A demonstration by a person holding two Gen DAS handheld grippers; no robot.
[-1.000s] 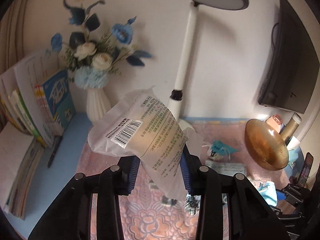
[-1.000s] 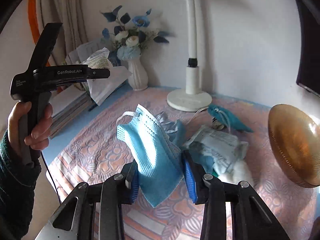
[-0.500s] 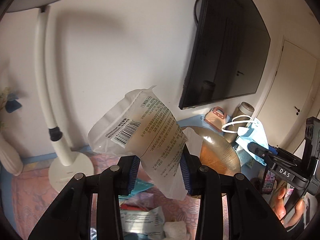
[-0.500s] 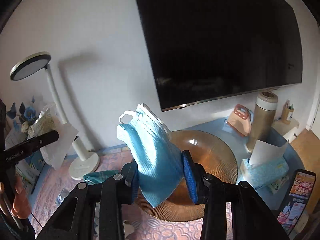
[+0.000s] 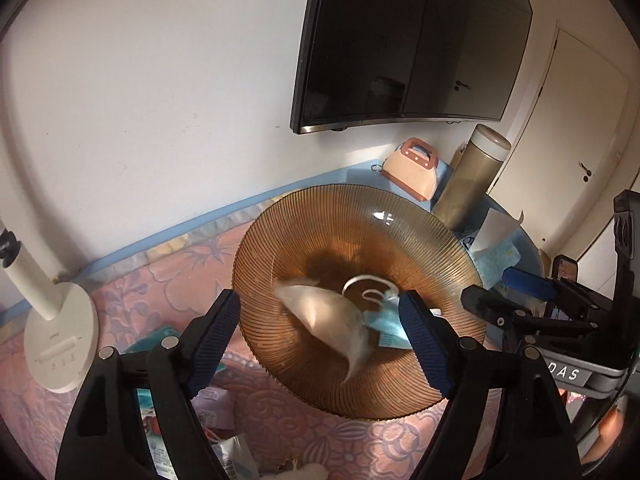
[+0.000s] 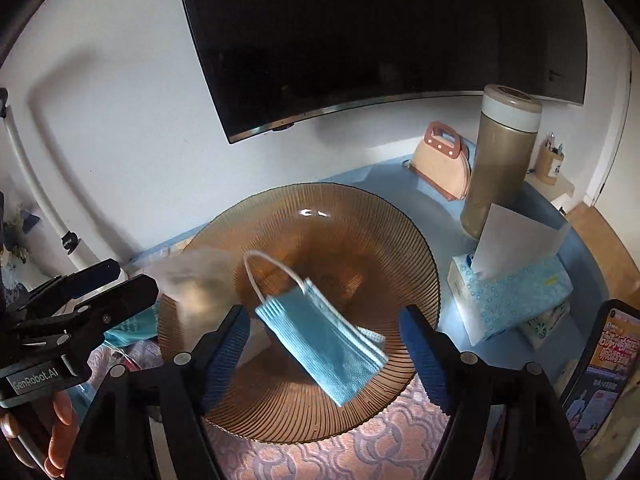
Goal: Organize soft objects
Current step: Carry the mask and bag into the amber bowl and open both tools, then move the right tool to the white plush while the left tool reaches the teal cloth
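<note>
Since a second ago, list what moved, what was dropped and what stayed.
Both grippers swung from the lamp side to above the amber bowl. The left gripper opened, dropping the clear packet; the right gripper opened, dropping the blue mask. The bowl stayed put.

The round amber glass bowl [image 6: 360, 216] is ribbed and glossy, catching white glints. In it lie a pleated pale-blue non-woven face mask [image 6: 324, 340], matt and soft, and a translucent crinkled plastic packet [image 5: 332, 316] (blurred, with a dull sheen). The pink embossed floral cloth [image 5: 280, 420] on the desk looks textured. The champagne-coloured metal flask [image 6: 496, 164] has a brushed satin finish.
</note>
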